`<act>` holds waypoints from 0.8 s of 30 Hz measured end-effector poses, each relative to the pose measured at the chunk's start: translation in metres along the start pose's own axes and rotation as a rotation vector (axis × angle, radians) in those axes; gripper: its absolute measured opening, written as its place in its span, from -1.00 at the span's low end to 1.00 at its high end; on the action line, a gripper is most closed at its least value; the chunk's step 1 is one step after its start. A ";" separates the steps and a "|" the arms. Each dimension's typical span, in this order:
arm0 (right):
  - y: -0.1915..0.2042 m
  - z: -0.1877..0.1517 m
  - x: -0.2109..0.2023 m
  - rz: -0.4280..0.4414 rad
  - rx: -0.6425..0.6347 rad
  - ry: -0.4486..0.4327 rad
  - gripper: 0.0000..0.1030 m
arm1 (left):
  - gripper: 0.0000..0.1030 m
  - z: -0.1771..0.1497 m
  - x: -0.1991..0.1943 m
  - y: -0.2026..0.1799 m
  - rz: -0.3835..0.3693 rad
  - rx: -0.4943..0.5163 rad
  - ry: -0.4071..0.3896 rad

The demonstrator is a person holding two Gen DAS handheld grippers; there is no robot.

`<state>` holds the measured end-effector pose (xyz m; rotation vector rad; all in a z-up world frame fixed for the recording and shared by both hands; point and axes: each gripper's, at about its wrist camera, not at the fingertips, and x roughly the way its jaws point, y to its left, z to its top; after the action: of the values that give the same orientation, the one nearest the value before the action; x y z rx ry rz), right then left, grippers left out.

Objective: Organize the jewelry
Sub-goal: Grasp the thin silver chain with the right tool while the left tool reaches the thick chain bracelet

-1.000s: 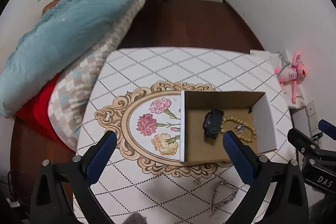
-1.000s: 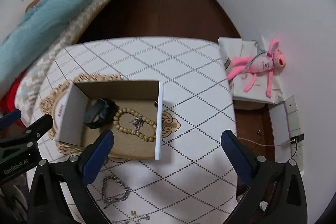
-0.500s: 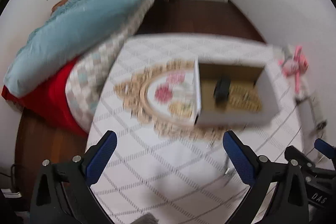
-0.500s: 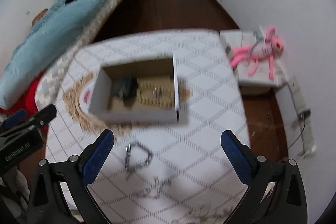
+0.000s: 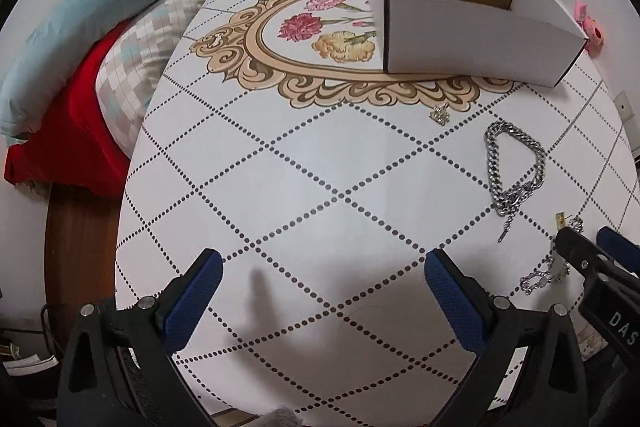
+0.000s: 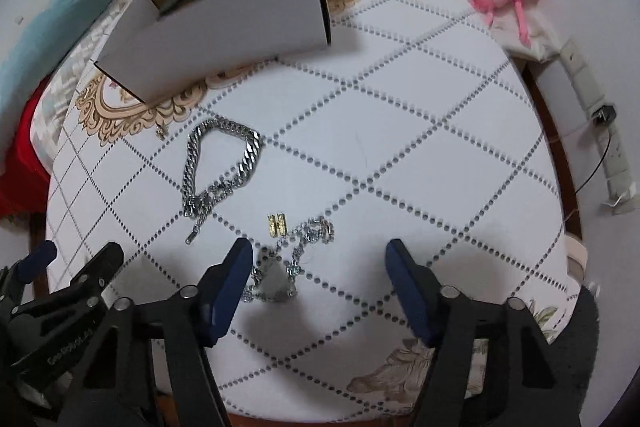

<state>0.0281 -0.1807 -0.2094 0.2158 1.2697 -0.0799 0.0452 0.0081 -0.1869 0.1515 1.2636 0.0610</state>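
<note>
Our right gripper hangs over the near part of the table with its jaws apart and nothing pressed between the pads; the jaws have just been narrowing, and only the thin silver chain lies on the cloth below the gap. Our left gripper stands wide open over bare cloth, holding nothing.

The patterned tablecloth carries everything. On its far side sits the open cardboard box, white outside and brown inside, with a dark item just showing over its wall. Between the box and us lies the heavy curb-link chain, looped on itself. Nearer, just ahead of the right gripper's fingertips, is the thin silver chain, bunched in a loose tangle, with a small gold clasp-like piece just beside it. A tiny sparkling charm rests alone near the floral border.

We judge the risk to be a poor pinch: the pads may close on only a few links of the thin chain, letting it slip or drag the gold piece along, or the trailing end may snag the heavy chain on the way to the box.
</note>
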 end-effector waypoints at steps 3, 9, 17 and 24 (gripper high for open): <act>0.008 -0.005 0.000 -0.050 -0.036 -0.036 0.05 | 1.00 0.000 0.002 -0.001 -0.005 -0.006 0.004; 0.004 -0.009 -0.004 -0.056 -0.042 -0.071 -0.91 | 1.00 0.005 0.000 -0.006 -0.027 0.001 -0.011; -0.032 0.005 -0.020 -0.001 0.066 -0.096 -0.93 | 0.99 0.020 -0.010 -0.029 -0.110 0.028 -0.036; -0.065 0.022 -0.020 0.001 0.134 -0.100 -1.00 | 0.94 0.031 -0.006 -0.073 -0.202 0.096 -0.028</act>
<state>0.0310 -0.2497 -0.1917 0.3241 1.1656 -0.1729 0.0700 -0.0671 -0.1827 0.1062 1.2483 -0.1759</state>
